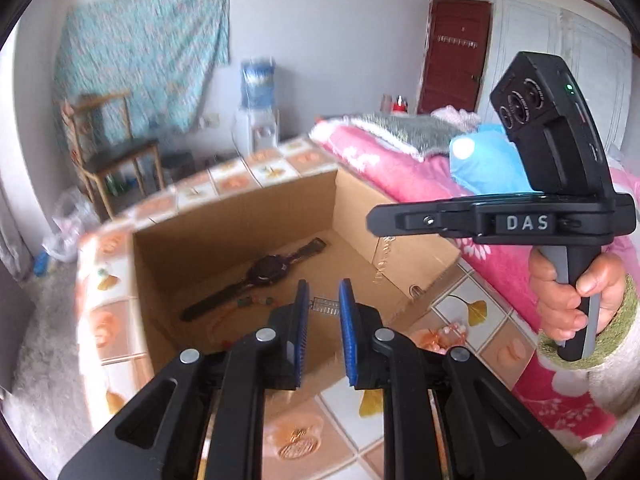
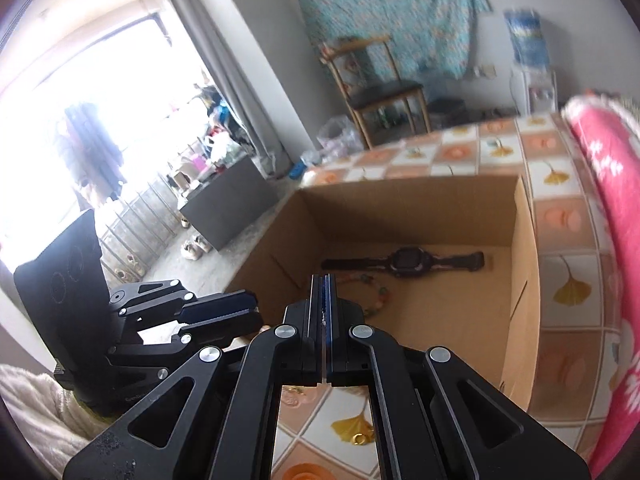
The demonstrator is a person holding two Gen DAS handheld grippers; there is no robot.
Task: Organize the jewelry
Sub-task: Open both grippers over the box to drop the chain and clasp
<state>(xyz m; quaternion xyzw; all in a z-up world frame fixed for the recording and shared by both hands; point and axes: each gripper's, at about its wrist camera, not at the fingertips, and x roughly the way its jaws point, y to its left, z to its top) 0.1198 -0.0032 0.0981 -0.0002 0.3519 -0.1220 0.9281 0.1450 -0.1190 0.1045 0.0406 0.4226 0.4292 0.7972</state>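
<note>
An open cardboard box (image 1: 360, 196) (image 2: 520, 264) stands on the tiled tablecloth. A black watch (image 1: 268, 270) (image 2: 408, 260) and a bead bracelet (image 1: 256, 302) (image 2: 374, 294) lie on its floor. My left gripper (image 1: 323, 282) (image 2: 258, 310) hangs over the box's near side, its blue pads pinching a small silver clip (image 1: 325, 306) at the tips. A hand holds my right gripper (image 2: 323, 278) (image 1: 374, 222) above the near rim of the box. Its pads are pressed together with nothing showing between them.
On the tablecloth (image 2: 568, 216) outside the box lie a pinkish beaded piece (image 1: 448, 332), a gold piece (image 1: 298, 436) and a gold ring (image 2: 362, 438). A pink blanket (image 1: 400, 172) (image 2: 608, 184) borders the right side. A chair (image 2: 380, 92) and a water dispenser (image 1: 258, 120) stand behind.
</note>
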